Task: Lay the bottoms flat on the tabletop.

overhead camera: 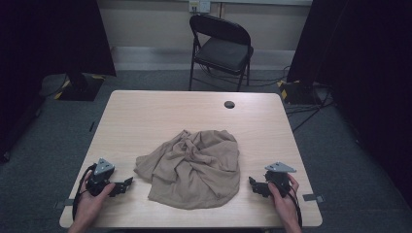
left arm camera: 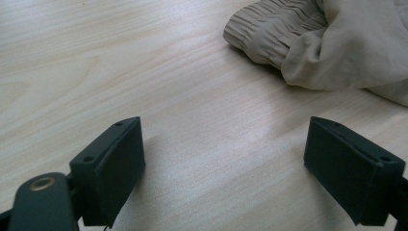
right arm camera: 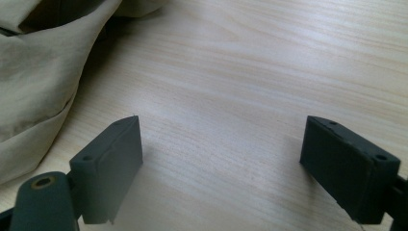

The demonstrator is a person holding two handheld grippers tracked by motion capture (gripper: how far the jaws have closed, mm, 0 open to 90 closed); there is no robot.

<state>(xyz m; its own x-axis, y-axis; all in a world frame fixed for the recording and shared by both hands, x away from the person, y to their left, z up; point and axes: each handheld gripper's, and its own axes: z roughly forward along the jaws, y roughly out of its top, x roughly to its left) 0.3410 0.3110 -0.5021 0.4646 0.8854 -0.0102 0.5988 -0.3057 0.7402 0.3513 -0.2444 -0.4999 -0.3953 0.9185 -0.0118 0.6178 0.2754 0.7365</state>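
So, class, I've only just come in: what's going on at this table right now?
A person sits at a wooden table holding a two-jaw gripper in each hand. A crumpled tan garment lies in a heap between them. The left gripper rests near the heap's left edge and the right gripper near its right edge. Both have their jaws wide apart with bare tabletop between them. Neither touches the cloth, so nothing is being handled yet.

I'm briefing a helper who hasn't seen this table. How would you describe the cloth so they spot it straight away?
Start at the light wooden table in front of the black folding chair. On its near half, between the left gripper and right gripper, lies a crumpled tan garment. It is the one soft, wrinkled heap there, with a gathered elastic band at its left edge.
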